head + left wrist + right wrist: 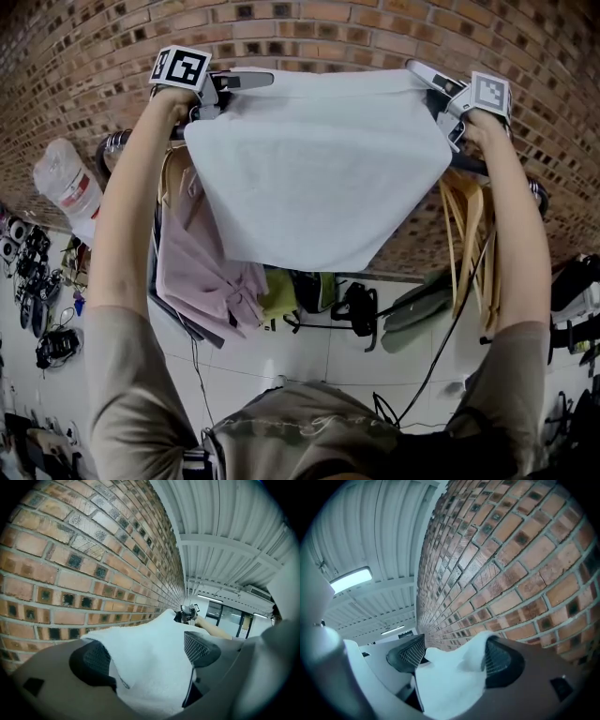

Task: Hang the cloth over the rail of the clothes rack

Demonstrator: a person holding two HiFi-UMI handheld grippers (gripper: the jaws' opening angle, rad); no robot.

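Note:
A white cloth (319, 169) is stretched between both grippers, high in front of the brick wall (309, 28), and hangs down over the middle of the clothes rack's dark rail (473, 167). My left gripper (246, 82) is shut on the cloth's top left corner. My right gripper (424, 75) is shut on its top right corner. In the left gripper view the cloth (150, 667) fills the space between the black pads (93, 660). The right gripper view shows a bunched corner of cloth (450, 681) between the pads (499, 660). The cloth hides most of the rail.
A pink garment (202, 262) hangs on the rack at the left, and wooden hangers (464, 225) hang at the right. A plastic bag (67, 187) sits far left. Bags and gear (356, 309) lie on the white floor below.

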